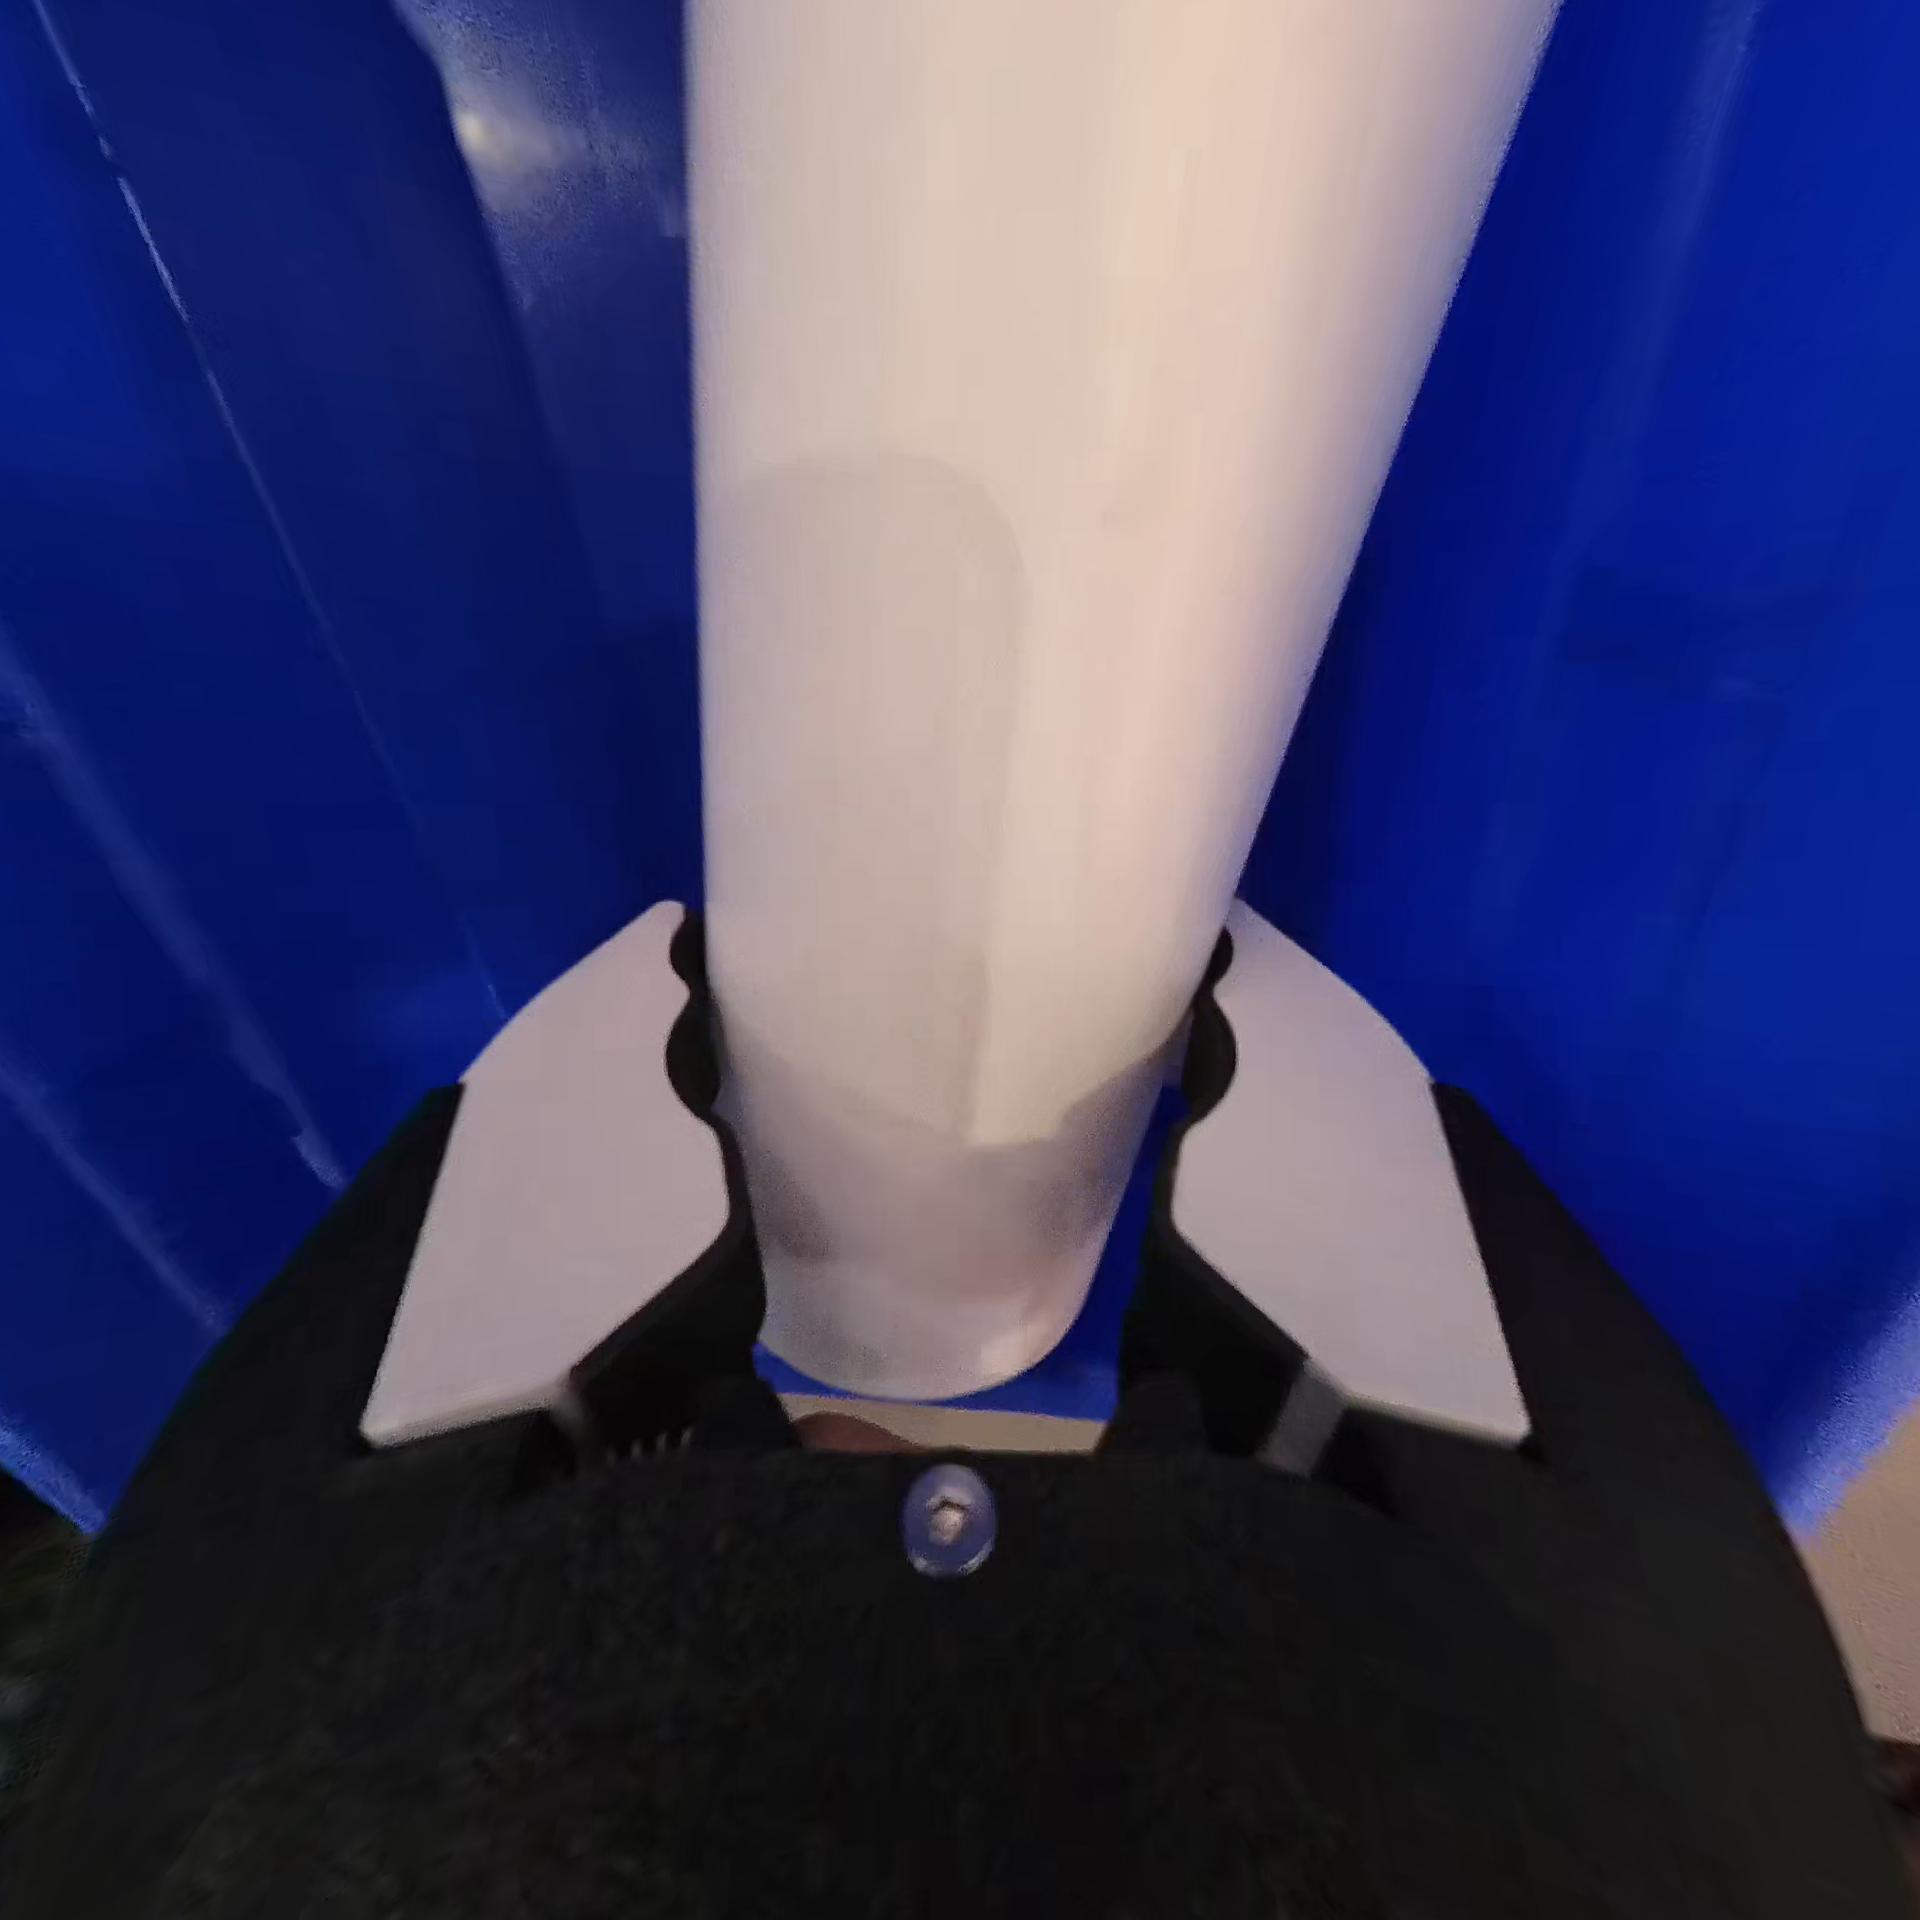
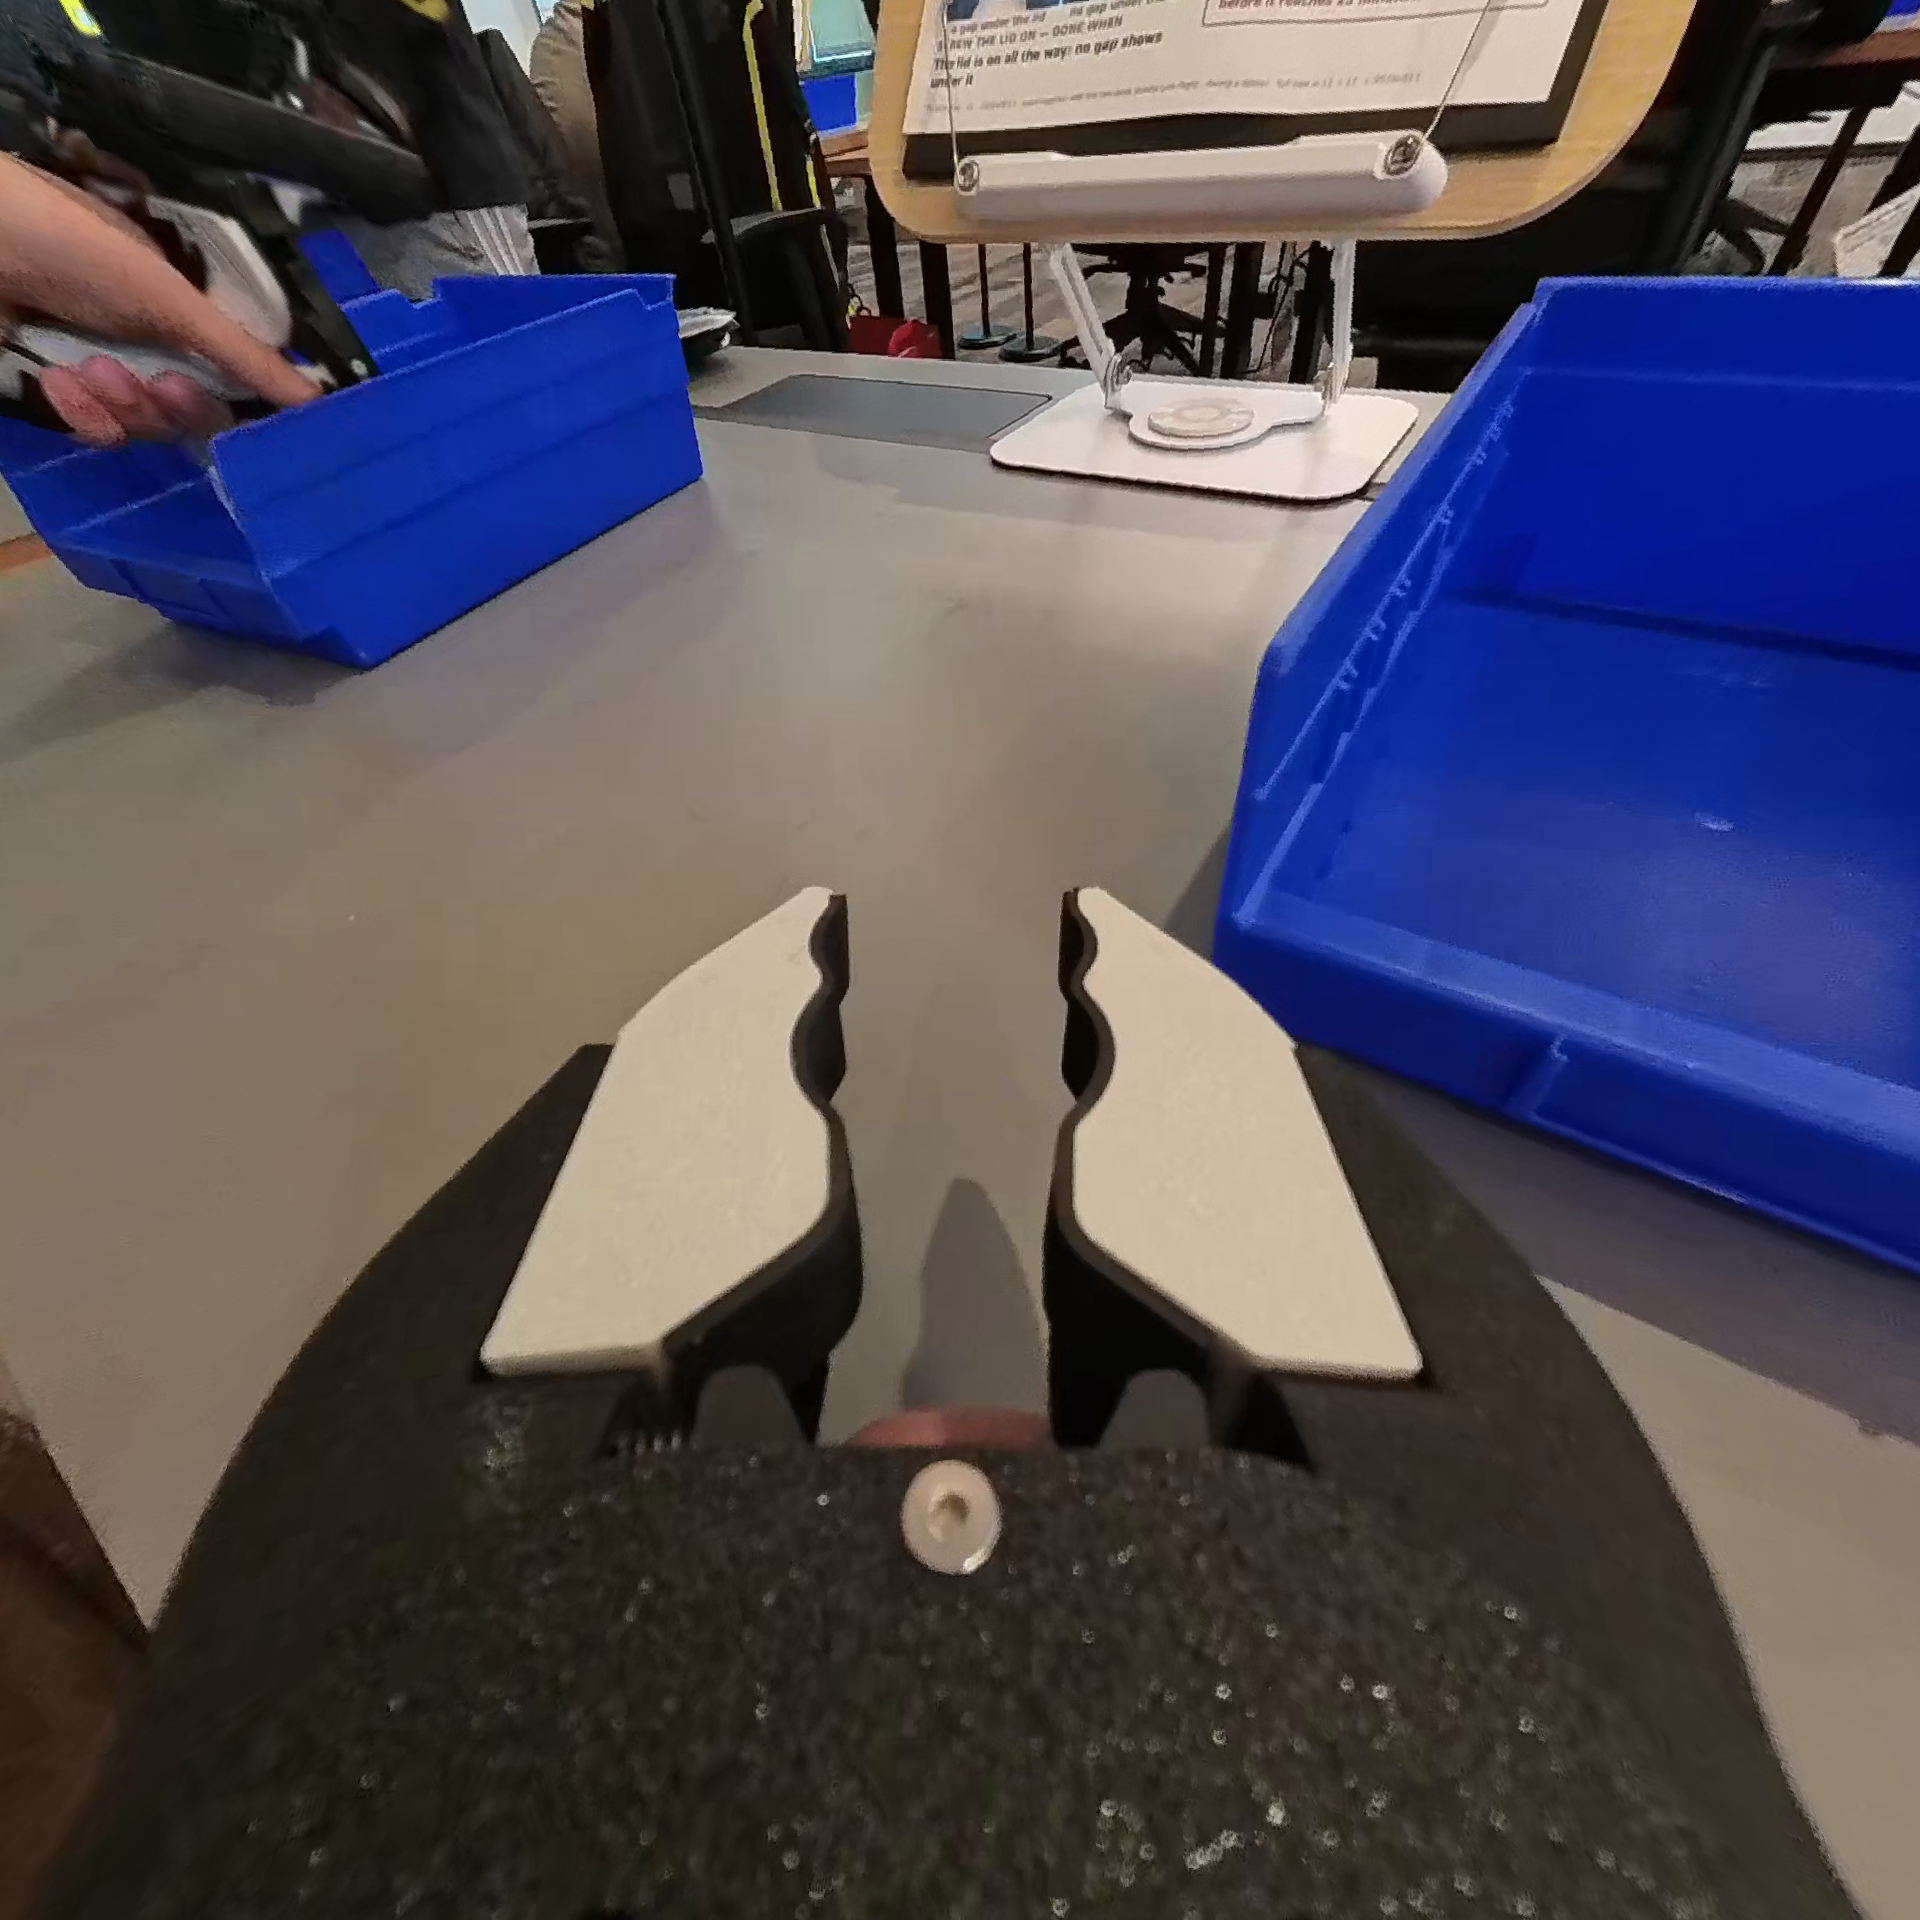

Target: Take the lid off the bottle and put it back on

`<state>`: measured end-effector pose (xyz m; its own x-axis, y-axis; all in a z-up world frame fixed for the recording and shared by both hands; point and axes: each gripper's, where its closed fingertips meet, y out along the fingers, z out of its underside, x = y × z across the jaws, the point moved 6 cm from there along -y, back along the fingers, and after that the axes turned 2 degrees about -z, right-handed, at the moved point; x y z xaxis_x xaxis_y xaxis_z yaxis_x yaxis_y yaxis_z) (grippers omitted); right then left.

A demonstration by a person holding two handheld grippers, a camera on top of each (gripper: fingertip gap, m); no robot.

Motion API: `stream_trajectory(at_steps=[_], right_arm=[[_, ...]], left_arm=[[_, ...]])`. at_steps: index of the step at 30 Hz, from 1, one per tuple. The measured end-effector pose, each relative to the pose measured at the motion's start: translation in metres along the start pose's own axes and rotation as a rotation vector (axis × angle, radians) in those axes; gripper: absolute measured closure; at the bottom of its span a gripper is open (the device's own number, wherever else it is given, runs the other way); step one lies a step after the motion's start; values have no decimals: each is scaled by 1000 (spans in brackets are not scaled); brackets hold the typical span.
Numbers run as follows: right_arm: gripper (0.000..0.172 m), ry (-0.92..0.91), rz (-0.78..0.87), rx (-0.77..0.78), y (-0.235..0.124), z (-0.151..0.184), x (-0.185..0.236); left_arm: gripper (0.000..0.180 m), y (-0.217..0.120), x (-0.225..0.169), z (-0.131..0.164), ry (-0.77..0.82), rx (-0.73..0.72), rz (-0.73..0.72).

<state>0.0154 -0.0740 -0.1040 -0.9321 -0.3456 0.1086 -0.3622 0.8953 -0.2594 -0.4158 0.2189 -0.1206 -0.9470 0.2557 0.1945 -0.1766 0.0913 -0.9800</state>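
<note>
Across the grey desk point(image 2: 623, 831) two blue bins are sitting: one at the upper left point(image 2: 447, 478), one at the right edge point(image 2: 1610, 779), with a white stand point(image 2: 1205, 436) and chairs behind. The right tongs point(image 2: 954, 987) are hovering narrowly parted, holding nothing. In the left wrist view, the white bottle point(image 1: 987, 623) is filling the centre against blue walls, blurred; the left tongs point(image 1: 951, 997) are spread wide around it, seemingly not squeezing.
</note>
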Motion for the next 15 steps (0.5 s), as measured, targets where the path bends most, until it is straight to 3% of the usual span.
stream_trajectory(at_steps=[8, 15], right_arm=[[133, -9, -9, 10, 1, 1, 1], [133, 2, -11, 5, 0, 0, 0]], left_arm=[[91, 5, 10, -4, 238, -43, -111], [93, -11, 49, 4, 173, -185, -70]])
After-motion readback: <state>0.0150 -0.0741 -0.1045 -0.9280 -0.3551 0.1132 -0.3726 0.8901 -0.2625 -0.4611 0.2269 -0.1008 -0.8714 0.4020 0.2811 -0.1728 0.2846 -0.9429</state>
